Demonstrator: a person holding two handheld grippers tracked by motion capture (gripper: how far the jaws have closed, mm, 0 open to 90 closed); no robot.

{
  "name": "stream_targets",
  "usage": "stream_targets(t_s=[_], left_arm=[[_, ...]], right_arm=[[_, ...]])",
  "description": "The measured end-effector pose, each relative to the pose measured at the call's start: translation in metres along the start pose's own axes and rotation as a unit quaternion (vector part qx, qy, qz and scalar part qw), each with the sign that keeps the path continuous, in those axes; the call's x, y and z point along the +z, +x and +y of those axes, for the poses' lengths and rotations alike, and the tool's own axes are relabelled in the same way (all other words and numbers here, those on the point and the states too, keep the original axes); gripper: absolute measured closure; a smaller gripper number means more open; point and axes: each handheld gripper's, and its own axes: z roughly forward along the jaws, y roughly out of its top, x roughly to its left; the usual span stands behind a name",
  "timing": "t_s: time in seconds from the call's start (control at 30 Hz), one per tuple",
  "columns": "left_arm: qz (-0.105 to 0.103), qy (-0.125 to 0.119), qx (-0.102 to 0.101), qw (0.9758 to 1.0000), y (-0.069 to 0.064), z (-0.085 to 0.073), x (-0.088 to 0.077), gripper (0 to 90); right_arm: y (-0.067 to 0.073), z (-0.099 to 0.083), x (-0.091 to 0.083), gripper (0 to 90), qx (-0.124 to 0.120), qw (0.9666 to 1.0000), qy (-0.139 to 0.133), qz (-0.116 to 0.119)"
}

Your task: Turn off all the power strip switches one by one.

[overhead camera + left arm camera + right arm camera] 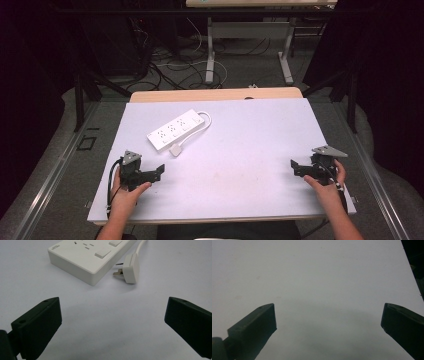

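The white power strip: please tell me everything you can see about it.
The white power strip looks like glossy plastic, a long flat block with rows of sockets and square switches on top. It lies flat and diagonal on the white table, left of centre. Its white cord loops back to the plug, lying beside it, prongs bare. Nothing else touches it.

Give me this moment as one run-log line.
left gripper: open, empty, facing power strip | plug: loose beside strip | right gripper: open, empty, over bare table

floor: grey carpet | cables: tangled on it | far table: white legs | surroundings: dark
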Motion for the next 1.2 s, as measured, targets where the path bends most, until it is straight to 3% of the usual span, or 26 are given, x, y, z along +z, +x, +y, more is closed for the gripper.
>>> stream_targets(t_s=[0.33, 0.47, 0.6, 0.7, 0.77, 1.03, 1.2], left_arm=[[0.006, -0.001, 0.004, 1.0000, -0.002, 0.002, 0.003, 1.3], [0.011, -0.004, 0.011, 0.9999, -0.004, 0.006, 0.003, 2.1], [0.008, -0.013, 0.001, 0.9999, -0.006, 0.011, 0.002, 2.5], [0.009, -0.012, 0.005, 0.9999, -0.007, 0.014, 0.003, 3.0], [0.014, -0.013, 0.012, 0.9997, -0.009, 0.020, 0.004, 3.5], [0.020, -0.037, 0.011, 0.9990, -0.010, 0.039, 0.004, 8.9], [0.021, -0.038, 0.010, 0.9990, -0.010, 0.048, 0.006, 11.8]], right_arm=[[0.006, -0.002, -0.002, 0.0, -0.013, 0.9999, -0.001, -0.001], [0.006, -0.003, -0.002, 0.0, -0.012, 0.9999, -0.001, 0.001], [0.006, -0.004, -0.002, 0.0, -0.011, 0.9999, 0.001, 0.000], [0.006, -0.004, 0.000, 0.0, -0.007, 1.0000, 0.004, -0.002], [0.007, -0.004, 0.000, 0.0, -0.007, 1.0000, 0.004, 0.000], [0.011, -0.003, 0.001, 0.1, -0.008, 0.9999, 0.005, 0.003], [0.011, -0.003, 0.002, 0.1, -0.007, 0.9999, 0.005, 0.006]])
